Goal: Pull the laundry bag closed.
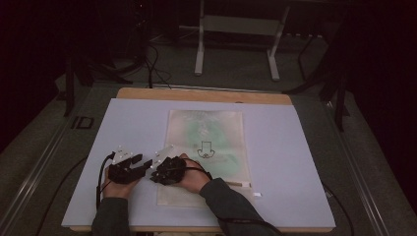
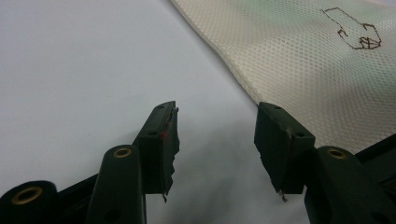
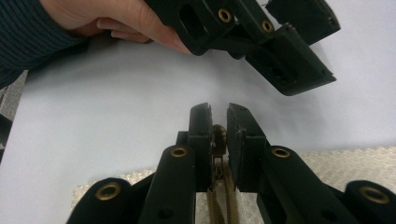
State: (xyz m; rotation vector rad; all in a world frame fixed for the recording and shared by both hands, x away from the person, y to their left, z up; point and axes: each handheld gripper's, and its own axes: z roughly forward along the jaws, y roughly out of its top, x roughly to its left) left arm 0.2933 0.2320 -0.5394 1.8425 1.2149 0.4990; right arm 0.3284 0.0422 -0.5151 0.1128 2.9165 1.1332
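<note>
A cream mesh zipper pouch (image 1: 206,142) with a green tint and a small line drawing (image 2: 357,32) lies flat on the pale board (image 1: 275,147). My right gripper (image 3: 218,112) is at the pouch's near left corner, shut on the brass zipper pull (image 3: 218,135), with the zipper (image 3: 222,200) running back under its jaws. From above, the right gripper (image 1: 154,175) points left. My left gripper (image 2: 217,116) is open, low over the bare board just left of the pouch's edge (image 2: 303,60), with nothing between its jaws. From above, the left gripper (image 1: 143,161) sits close beside the right one.
The board rests on a wooden table (image 1: 206,94) whose far edge shows. A small white scrap (image 1: 256,194) lies by the pouch's near right corner. Metal frame legs (image 1: 199,54) and cables stand on the floor beyond. The person's left hand (image 3: 126,18) holds the left gripper (image 3: 285,46).
</note>
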